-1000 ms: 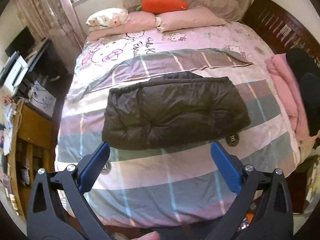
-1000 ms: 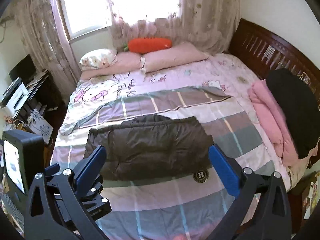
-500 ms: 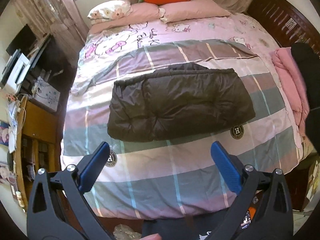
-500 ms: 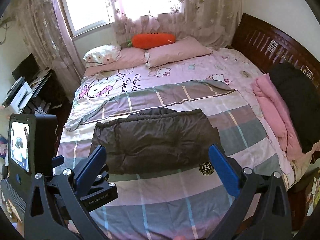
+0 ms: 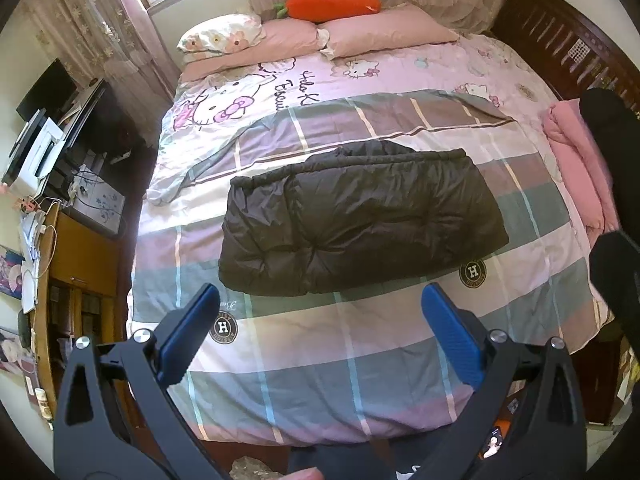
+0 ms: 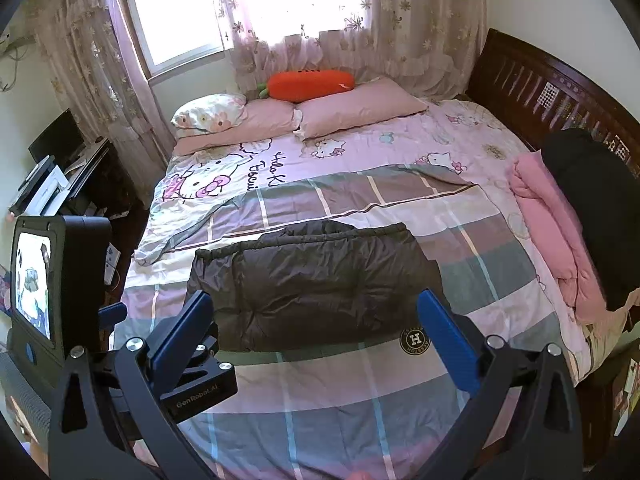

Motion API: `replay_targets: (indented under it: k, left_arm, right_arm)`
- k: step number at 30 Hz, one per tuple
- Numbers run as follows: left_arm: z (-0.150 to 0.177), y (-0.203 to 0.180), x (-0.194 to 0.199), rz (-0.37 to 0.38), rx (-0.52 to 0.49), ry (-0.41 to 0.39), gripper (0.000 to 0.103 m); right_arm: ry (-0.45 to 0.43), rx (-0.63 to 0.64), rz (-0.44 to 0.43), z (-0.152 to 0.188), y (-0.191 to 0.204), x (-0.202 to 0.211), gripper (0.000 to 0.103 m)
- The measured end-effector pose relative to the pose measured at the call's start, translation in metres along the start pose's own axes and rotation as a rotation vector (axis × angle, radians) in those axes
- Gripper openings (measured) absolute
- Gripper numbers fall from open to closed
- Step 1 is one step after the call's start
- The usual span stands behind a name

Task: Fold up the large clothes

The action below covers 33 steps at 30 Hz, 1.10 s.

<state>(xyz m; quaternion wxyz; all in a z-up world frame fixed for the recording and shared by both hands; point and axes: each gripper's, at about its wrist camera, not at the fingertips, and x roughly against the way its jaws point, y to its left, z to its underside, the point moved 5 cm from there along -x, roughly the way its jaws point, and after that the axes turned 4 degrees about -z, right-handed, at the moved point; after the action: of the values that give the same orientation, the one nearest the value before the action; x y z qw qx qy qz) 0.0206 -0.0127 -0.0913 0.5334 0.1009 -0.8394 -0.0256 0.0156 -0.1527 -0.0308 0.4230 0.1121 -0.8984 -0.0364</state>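
Observation:
A dark brown puffer jacket (image 5: 356, 216) lies folded into a rough rectangle in the middle of the bed, on a plaid cover (image 5: 320, 344). It also shows in the right wrist view (image 6: 316, 280). My left gripper (image 5: 320, 312) is open and empty, held high above the bed's near edge, well short of the jacket. My right gripper (image 6: 316, 320) is open and empty, also held back from the bed. The left gripper's body and its small screen (image 6: 36, 284) show at the left of the right wrist view.
Pink pillows (image 5: 360, 36) and an orange carrot cushion (image 5: 332, 4) lie at the bed's head. A pink garment (image 6: 556, 240) and a black one (image 6: 600, 208) are piled on the bed's right side by the dark wooden frame (image 6: 560, 88). A cluttered desk (image 5: 52, 152) stands at left.
Both grippers have drawn back and up from the bed, so the jacket looks smaller and farther off. Both stay open; the jacket has not moved.

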Motion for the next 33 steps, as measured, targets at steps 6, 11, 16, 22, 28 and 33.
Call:
replay_targets:
  k: [6,11,16,22,28,33]
  left_arm:
    - [0.0,0.0,0.001,0.0,0.0,0.002,0.101]
    - [0.002,-0.002,0.0,0.003,-0.003,-0.001,0.101]
    - [0.005,-0.004,0.001,0.015,0.005,0.004,0.101]
    - [0.009,-0.001,-0.003,0.025,0.022,0.027,0.101]
    - [0.011,0.001,-0.003,-0.003,0.009,0.017,0.101]
    - [0.01,0.002,-0.001,-0.007,0.005,0.014,0.101]
  right_arm:
    - [-0.003,0.006,0.008,-0.002,-0.001,0.001,0.102]
    - [-0.006,0.01,0.012,-0.003,-0.001,0.001,0.102]
    - [-0.011,0.015,0.017,-0.002,0.0,0.003,0.102]
    - [-0.016,0.027,0.028,0.0,0.003,0.007,0.102]
    - [-0.017,0.026,0.032,0.001,0.005,0.008,0.102]
    - [-0.012,0.022,0.028,0.0,0.003,0.009,0.102]
